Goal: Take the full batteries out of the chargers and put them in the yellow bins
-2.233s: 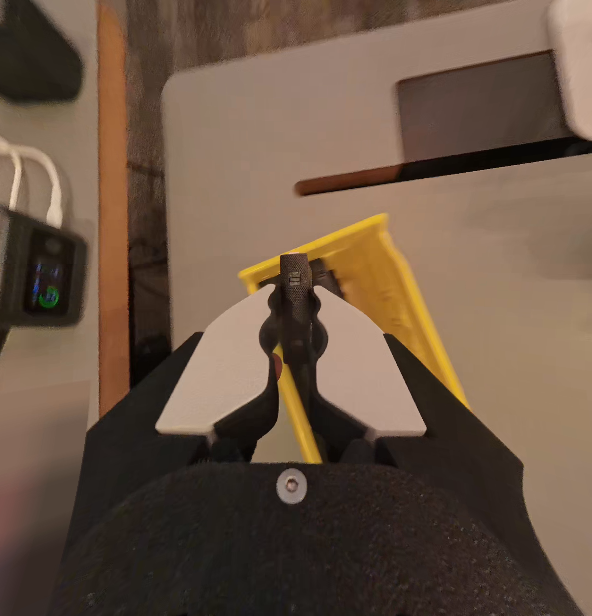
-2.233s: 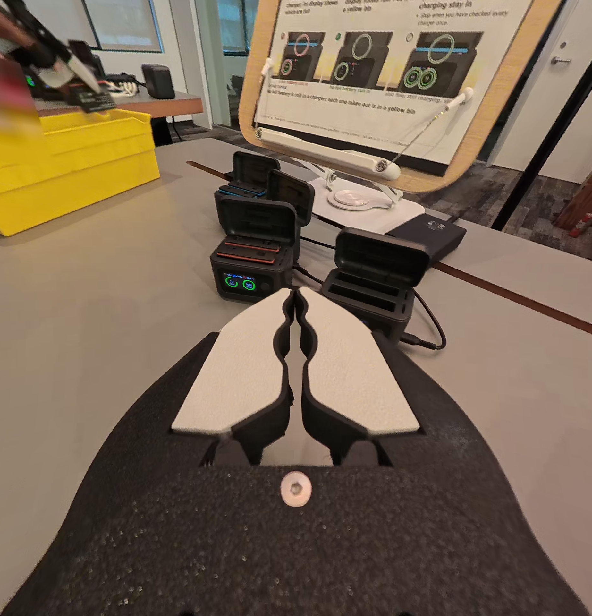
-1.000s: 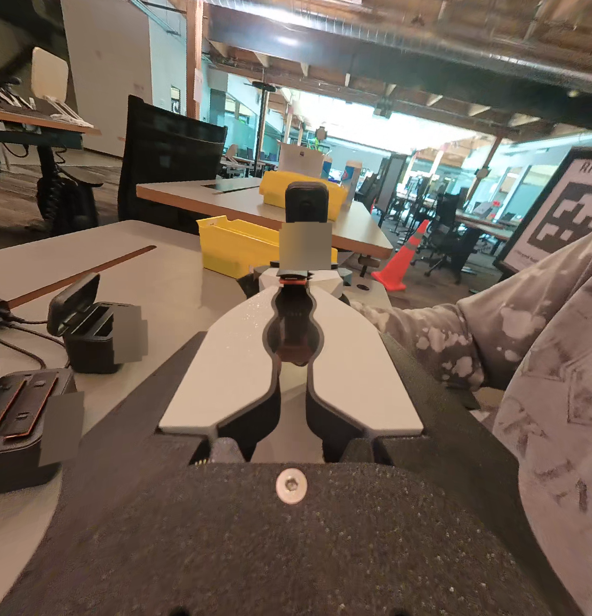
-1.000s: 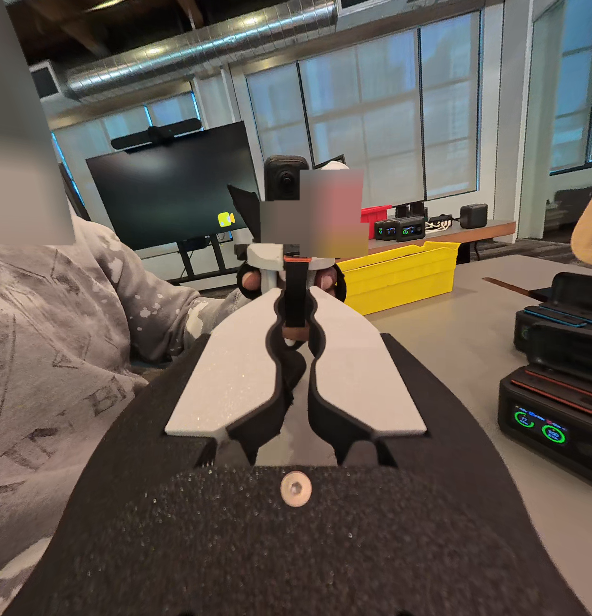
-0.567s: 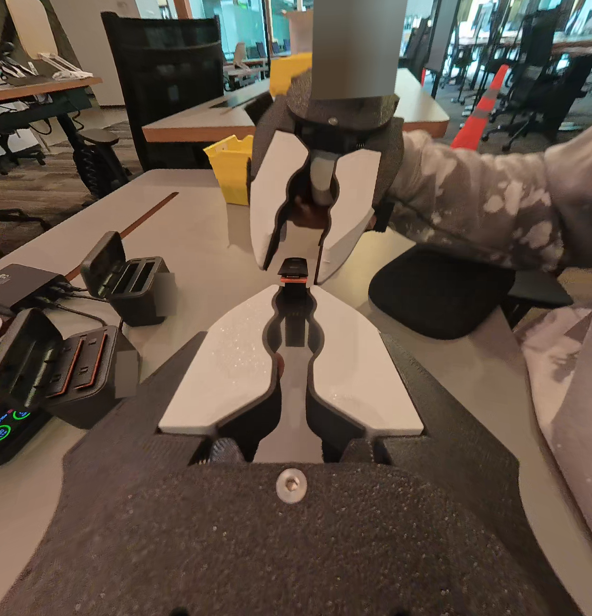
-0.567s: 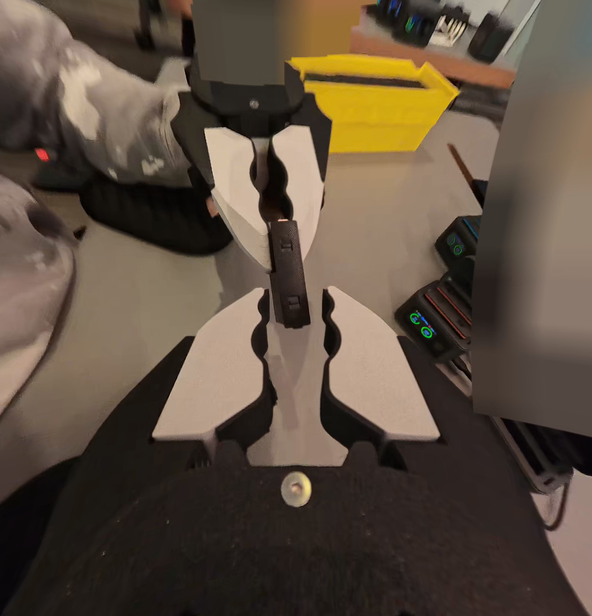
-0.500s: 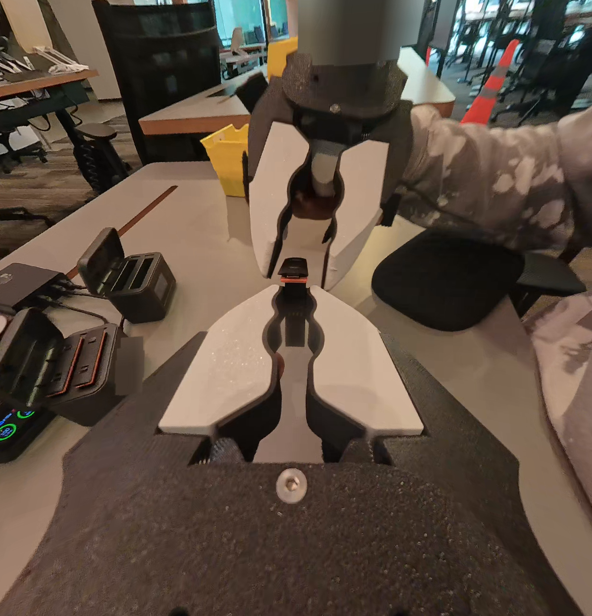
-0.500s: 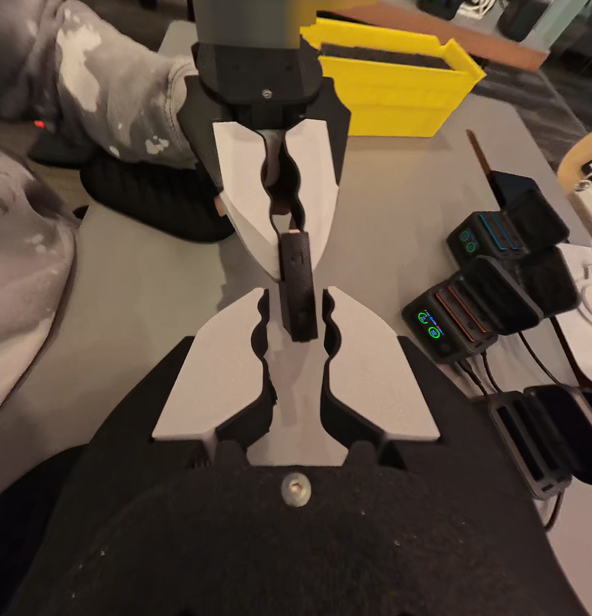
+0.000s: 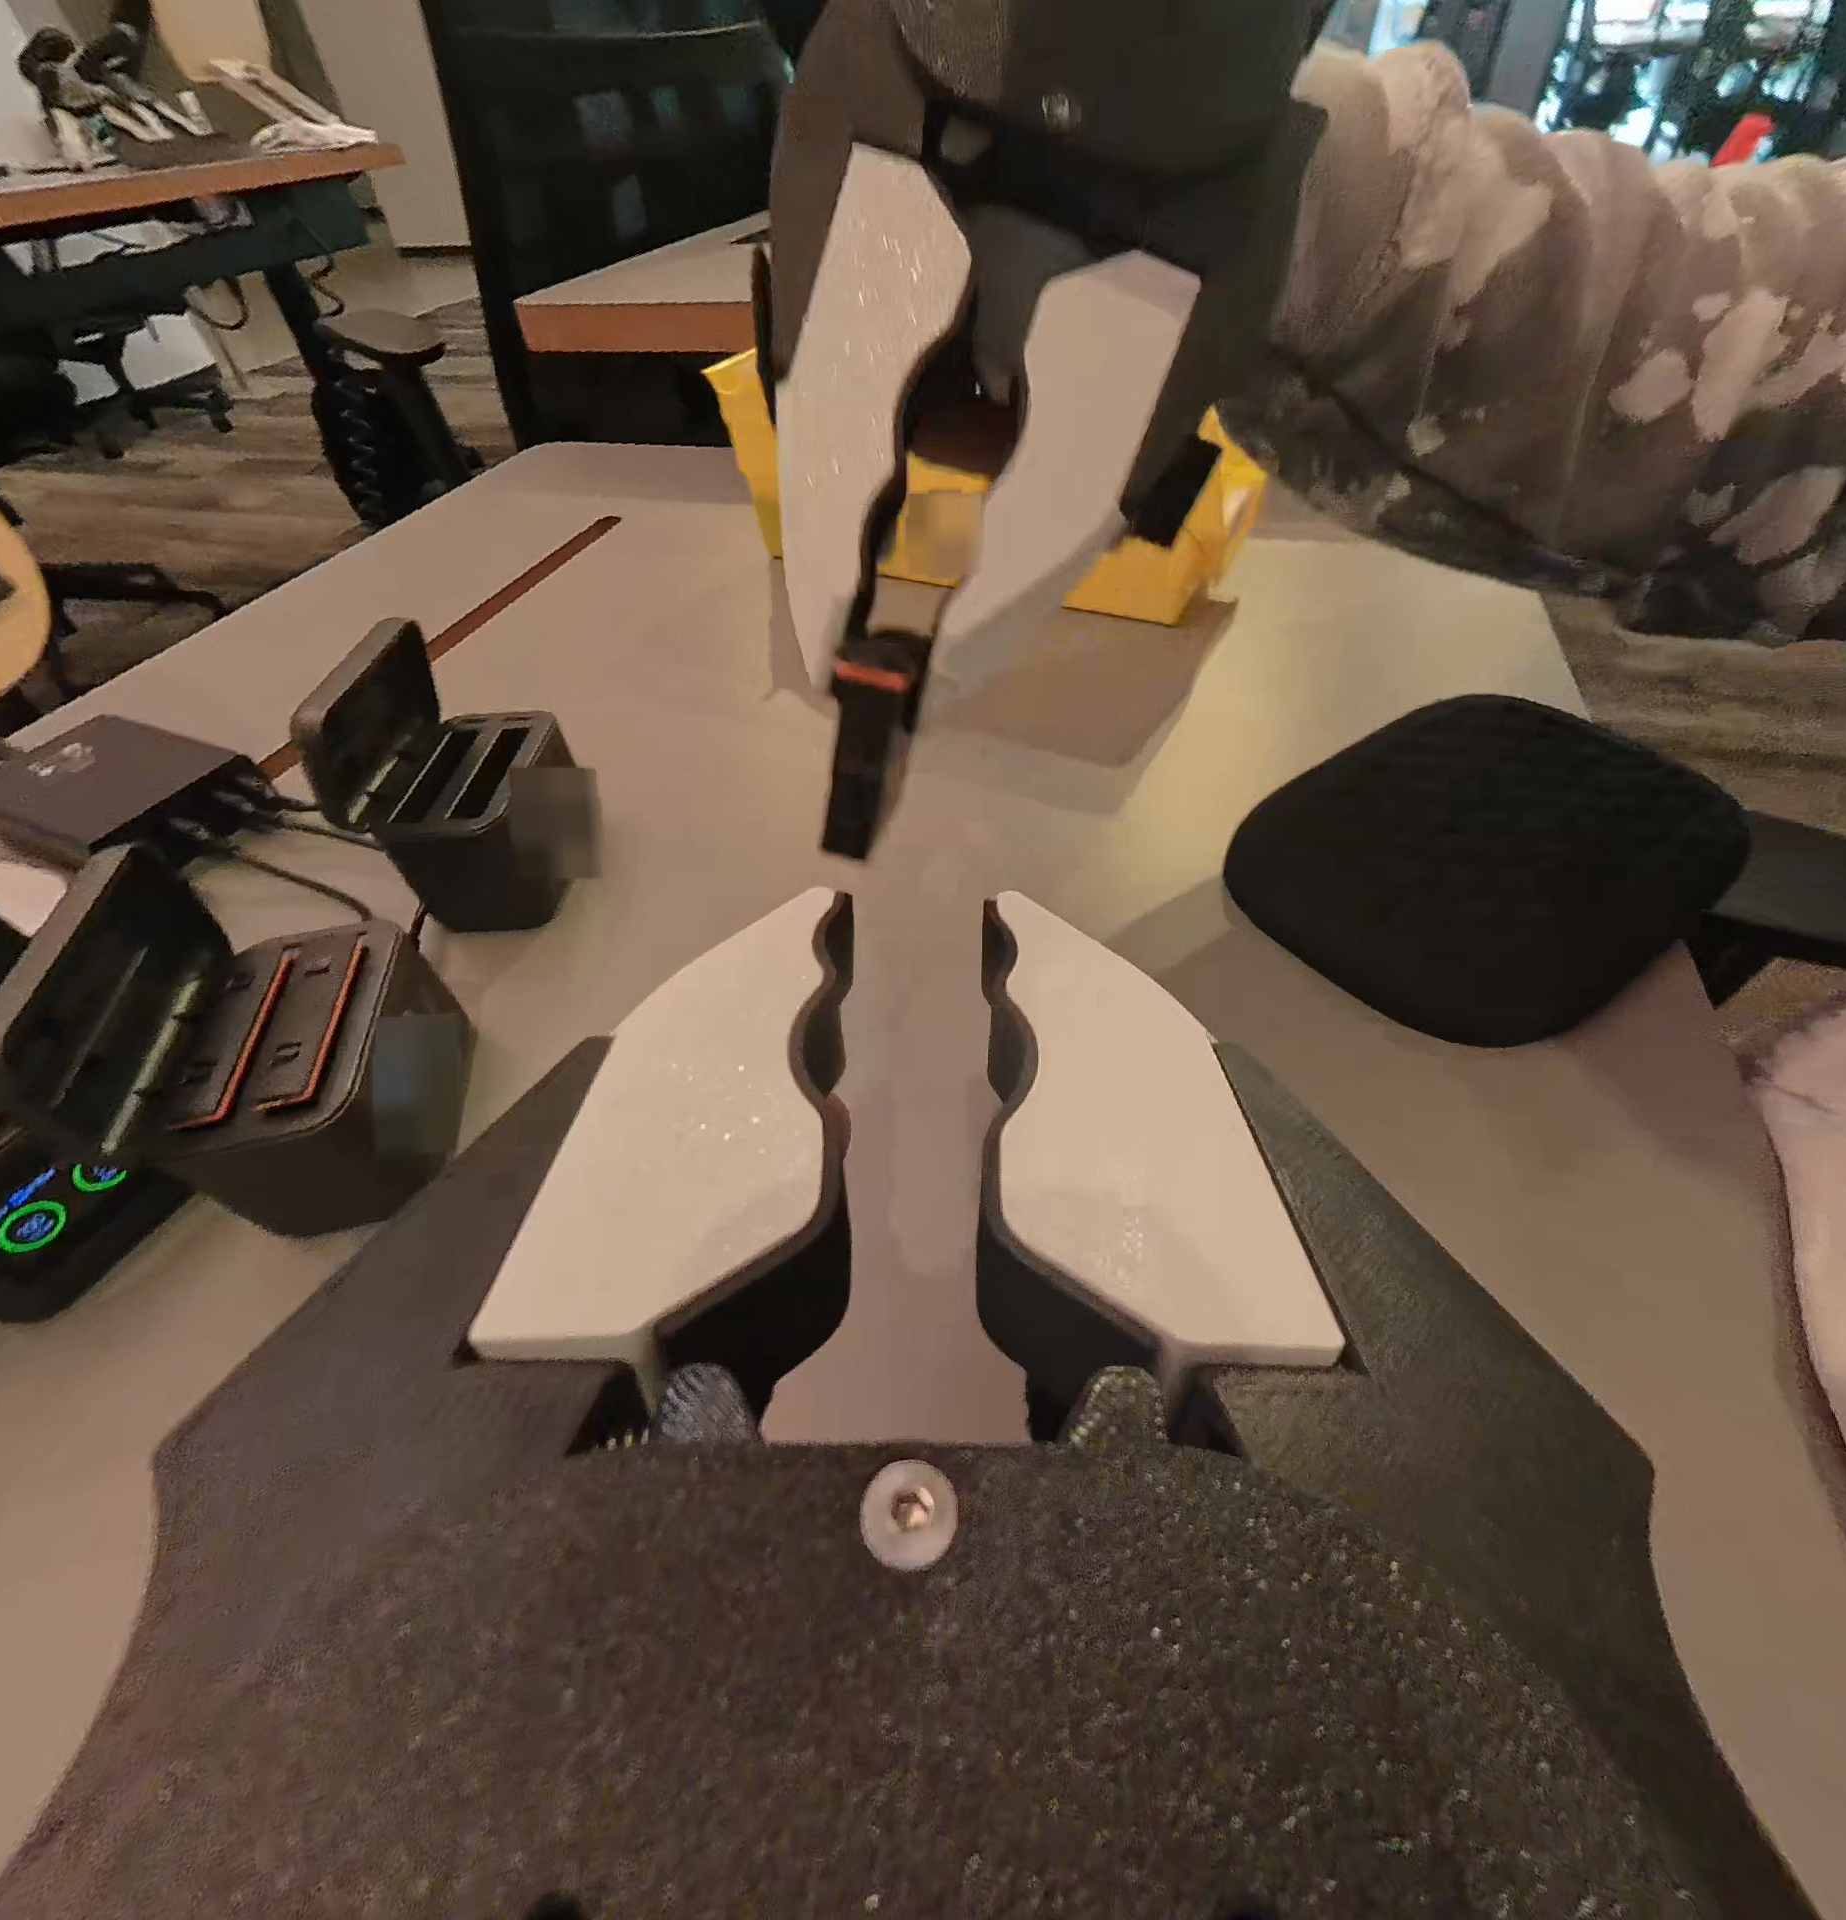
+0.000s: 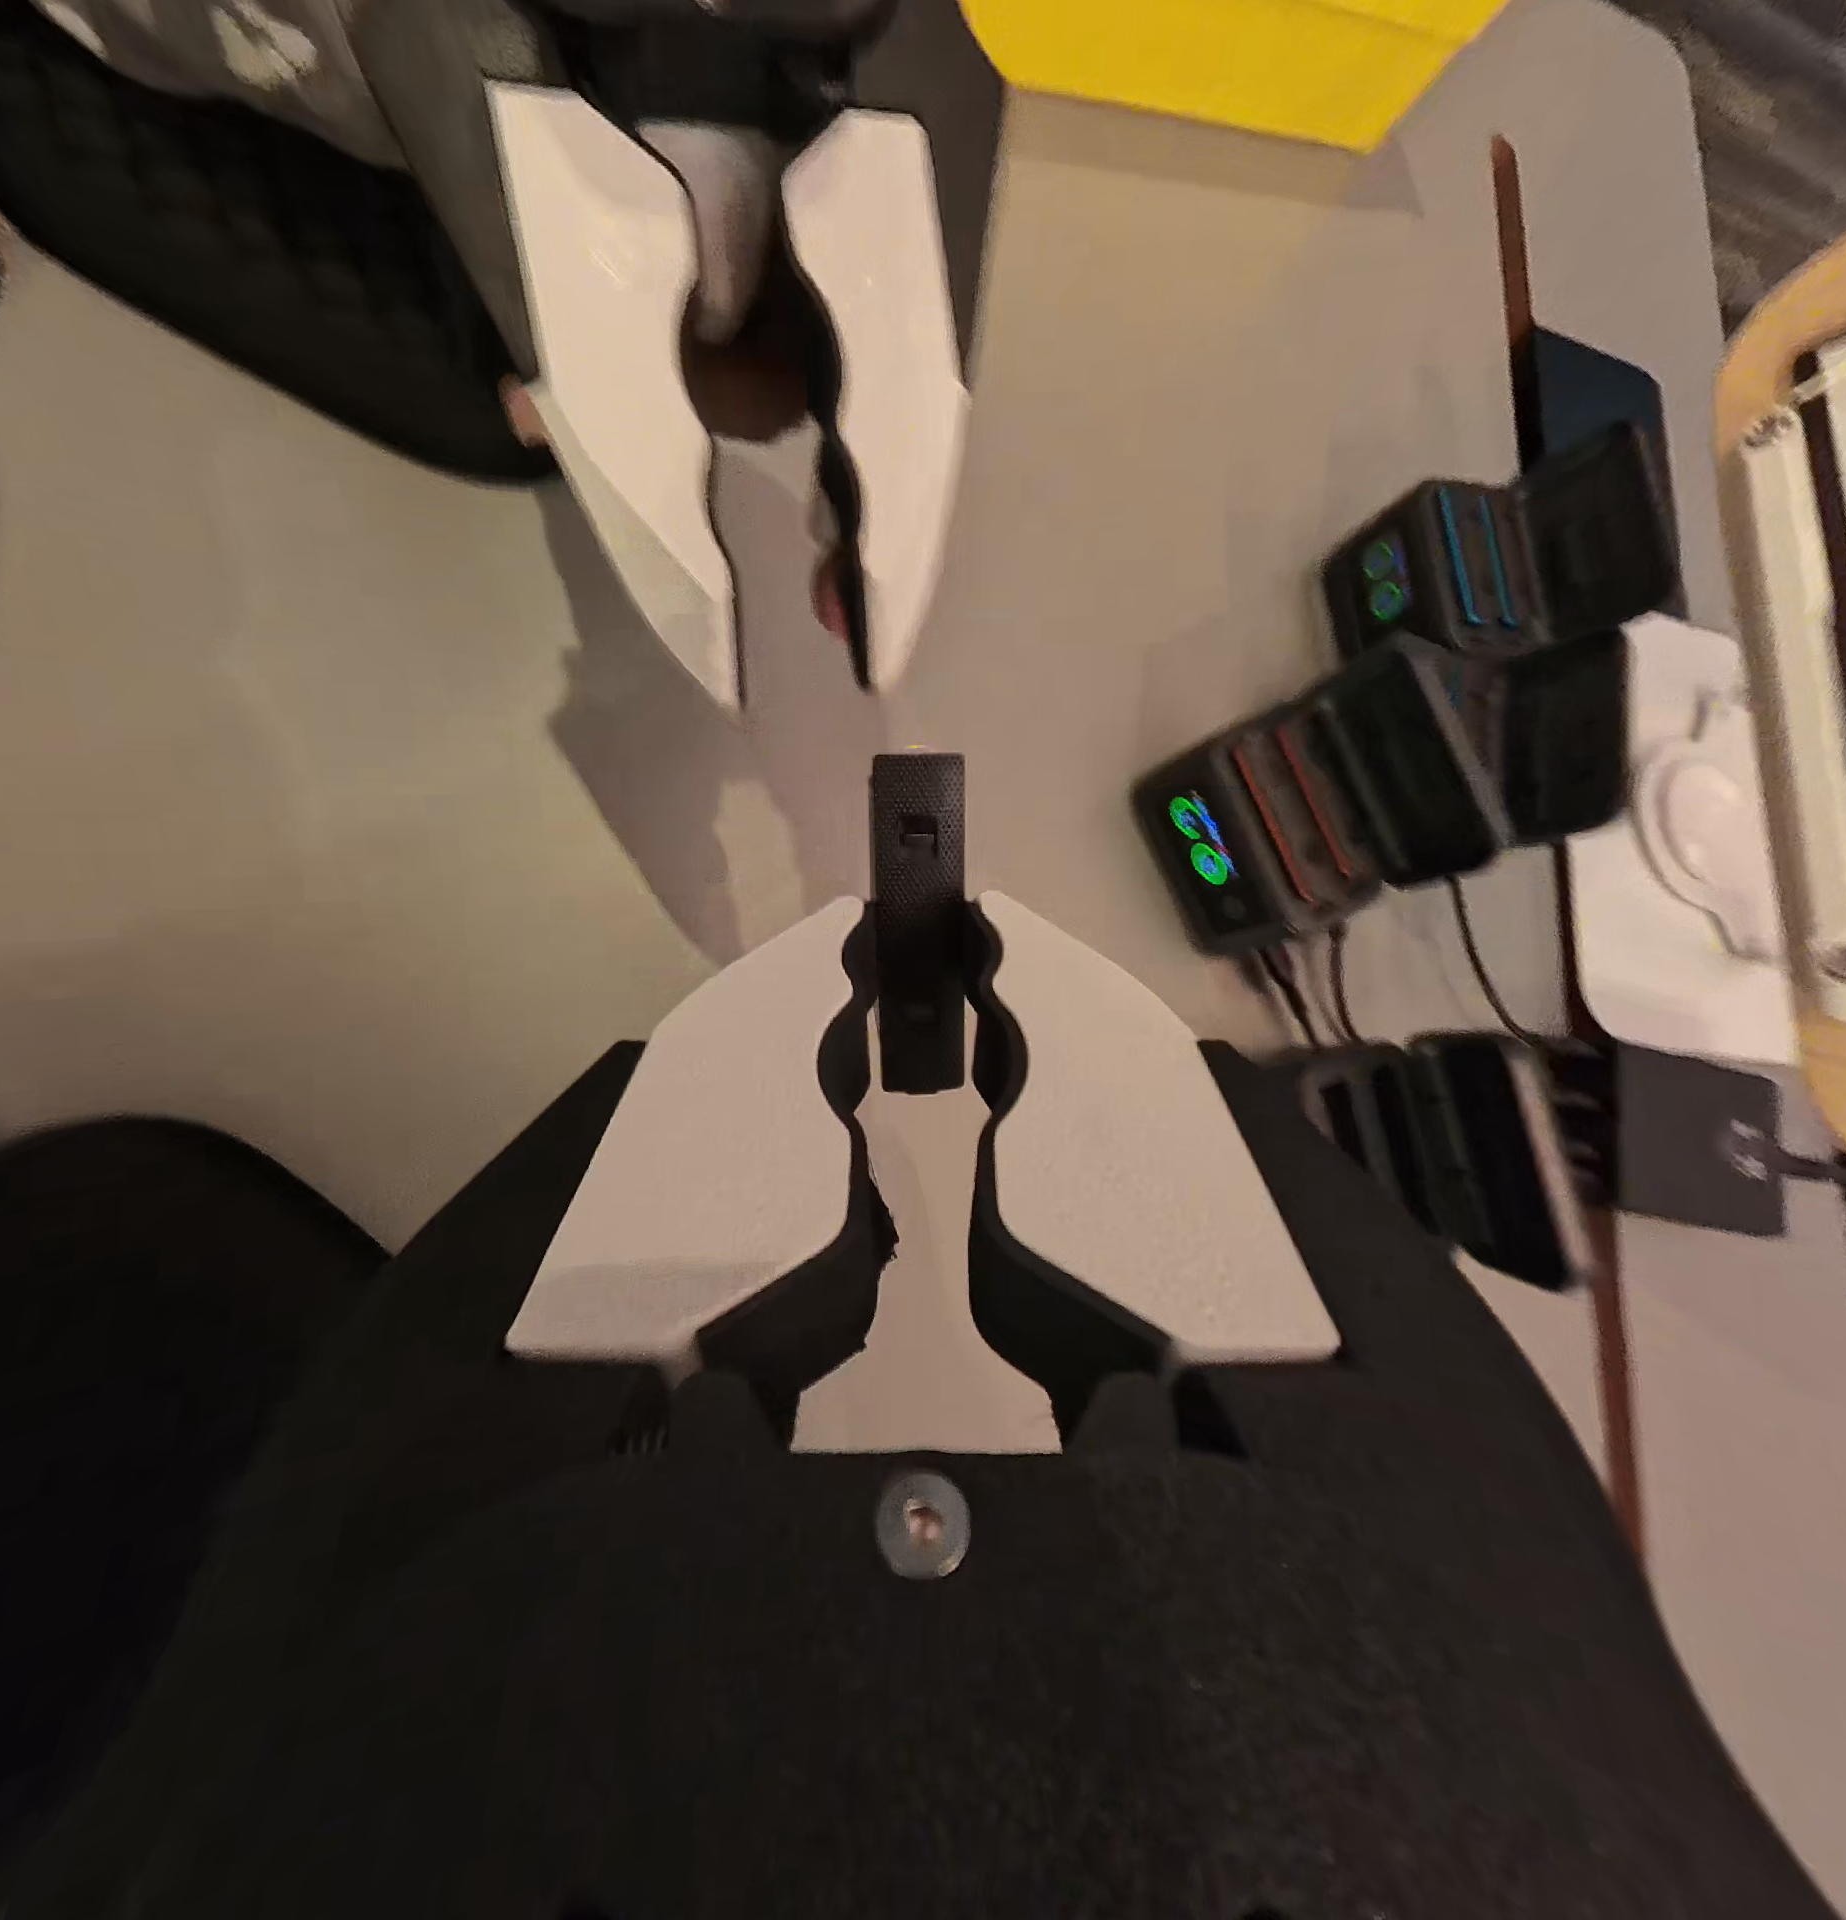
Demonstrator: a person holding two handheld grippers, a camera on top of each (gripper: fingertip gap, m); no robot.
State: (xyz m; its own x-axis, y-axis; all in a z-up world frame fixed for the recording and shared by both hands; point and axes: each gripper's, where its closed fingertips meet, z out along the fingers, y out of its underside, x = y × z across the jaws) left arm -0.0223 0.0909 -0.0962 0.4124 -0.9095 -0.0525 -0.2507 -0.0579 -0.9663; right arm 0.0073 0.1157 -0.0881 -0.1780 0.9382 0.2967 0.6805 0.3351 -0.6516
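Observation:
My right gripper (image 10: 921, 902) is shut on a black battery (image 10: 919, 831) and holds it above the grey table. In the left wrist view this battery (image 9: 867, 748), with an orange band, hangs from the right gripper (image 9: 888, 665) just beyond my fingertips. My left gripper (image 9: 914, 902) is open and empty; it also shows in the right wrist view (image 10: 803, 681), facing the battery with a small gap. A yellow bin (image 9: 1137, 592) stands behind the right gripper, and shows at the top of the right wrist view (image 10: 1210, 62).
Open chargers sit on the table: an empty one (image 9: 451, 790), one with orange-edged batteries (image 9: 275, 1049) and green rings (image 10: 1199, 831), one with blue-edged batteries (image 10: 1459, 561). Cables, a black box (image 10: 1698, 1143), a wood-framed board (image 10: 1792, 520) and a chair seat (image 9: 1470, 862) are nearby. One gripper's finger ends stand about 5 cm off the other's.
The battery passed from my left gripper to my right. The right gripper shut on it, the left opened and let go, and the two have drawn slightly apart.

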